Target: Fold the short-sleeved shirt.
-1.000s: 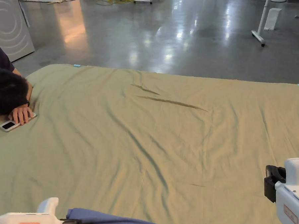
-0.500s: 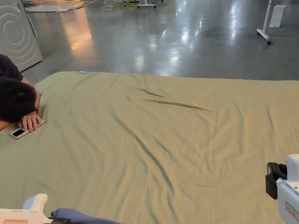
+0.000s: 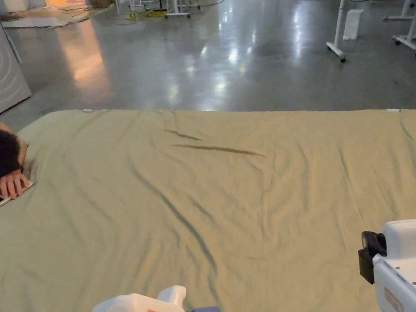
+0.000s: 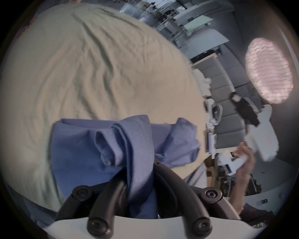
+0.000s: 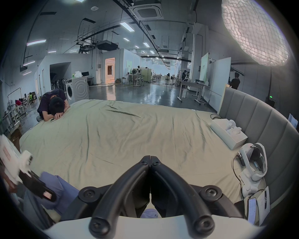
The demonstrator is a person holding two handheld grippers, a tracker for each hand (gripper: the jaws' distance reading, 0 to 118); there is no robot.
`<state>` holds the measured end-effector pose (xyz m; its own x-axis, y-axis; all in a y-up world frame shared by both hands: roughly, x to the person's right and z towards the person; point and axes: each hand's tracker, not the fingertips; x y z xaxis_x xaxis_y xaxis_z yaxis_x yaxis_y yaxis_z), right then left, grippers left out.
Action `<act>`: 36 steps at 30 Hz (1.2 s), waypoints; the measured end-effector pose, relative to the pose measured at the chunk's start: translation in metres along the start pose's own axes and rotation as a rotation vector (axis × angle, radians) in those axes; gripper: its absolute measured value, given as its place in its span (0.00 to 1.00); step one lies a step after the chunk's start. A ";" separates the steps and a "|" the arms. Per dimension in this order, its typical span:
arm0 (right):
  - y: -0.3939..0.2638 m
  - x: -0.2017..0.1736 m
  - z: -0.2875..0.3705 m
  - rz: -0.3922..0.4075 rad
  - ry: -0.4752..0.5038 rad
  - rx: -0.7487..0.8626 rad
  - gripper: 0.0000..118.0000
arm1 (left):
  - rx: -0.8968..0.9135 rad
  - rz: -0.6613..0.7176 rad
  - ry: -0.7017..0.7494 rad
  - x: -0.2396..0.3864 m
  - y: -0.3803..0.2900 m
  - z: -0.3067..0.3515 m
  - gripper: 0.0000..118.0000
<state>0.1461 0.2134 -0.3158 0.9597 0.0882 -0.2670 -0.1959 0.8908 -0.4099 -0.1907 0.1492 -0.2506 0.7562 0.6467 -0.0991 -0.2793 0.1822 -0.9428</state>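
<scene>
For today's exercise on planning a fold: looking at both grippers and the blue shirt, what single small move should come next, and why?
Probably open the right gripper and bring it down to the blue shirt for a second hold. The left gripper is clamped on a bunched fold at the near edge of the green sheet, while the right one is shut on nothing, so the shirt cannot yet be spread.

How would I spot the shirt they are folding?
Find the big green bed sheet. At its near edge a bunched blue shirt is clamped in the left gripper. It is the only blue cloth there.
</scene>
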 end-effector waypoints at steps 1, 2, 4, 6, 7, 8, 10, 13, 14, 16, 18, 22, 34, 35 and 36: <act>-0.001 0.003 0.001 -0.004 -0.005 -0.003 0.00 | -0.009 -0.007 0.051 0.001 0.001 -0.014 0.06; -0.002 0.006 0.002 -0.007 -0.010 -0.005 0.00 | -0.021 -0.006 0.083 0.001 0.001 -0.026 0.06; -0.004 0.011 0.005 -0.012 -0.020 -0.009 0.00 | -0.041 -0.007 0.172 0.005 -0.001 -0.046 0.06; -0.005 0.013 0.006 -0.014 -0.029 -0.012 0.00 | -0.039 0.002 0.179 0.007 -0.001 -0.056 0.06; -0.005 0.015 0.007 -0.015 -0.032 -0.015 0.00 | -0.036 0.006 0.184 0.010 -0.002 -0.059 0.07; -0.006 0.015 0.006 -0.017 -0.034 -0.017 0.00 | -0.034 0.007 0.192 0.011 -0.002 -0.062 0.07; -0.007 0.016 0.006 -0.020 -0.036 -0.022 0.00 | -0.040 -0.006 0.221 0.014 -0.002 -0.064 0.07; -0.008 0.016 0.005 -0.024 -0.032 -0.027 0.00 | -0.053 -0.012 0.172 0.015 0.000 -0.052 0.25; -0.009 0.015 0.005 -0.024 -0.031 -0.028 0.00 | -0.051 -0.003 0.158 0.015 0.000 -0.046 0.34; -0.009 0.014 0.005 -0.023 -0.028 -0.030 0.00 | -0.018 -0.001 0.128 0.016 -0.001 -0.029 0.43; -0.010 0.013 0.006 -0.024 -0.024 -0.033 0.00 | 0.007 -0.015 0.109 0.016 -0.002 -0.011 0.43; -0.010 0.012 0.005 -0.032 -0.016 -0.038 0.00 | 0.103 0.018 0.035 0.010 0.000 0.026 0.43; -0.016 0.012 -0.001 -0.069 -0.004 -0.060 0.00 | 0.056 -0.013 0.058 -0.008 -0.011 -0.021 0.07; -0.017 0.012 -0.001 -0.070 -0.005 -0.062 0.00 | 0.049 -0.015 0.053 -0.006 -0.013 -0.030 0.07; -0.018 0.013 -0.002 -0.071 -0.005 -0.064 0.00 | 0.046 -0.017 0.049 -0.004 -0.013 -0.038 0.07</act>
<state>0.1613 0.1980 -0.3133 0.9726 0.0285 -0.2309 -0.1398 0.8648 -0.4823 -0.1674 0.1166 -0.2498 0.7891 0.6062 -0.0998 -0.2922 0.2273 -0.9289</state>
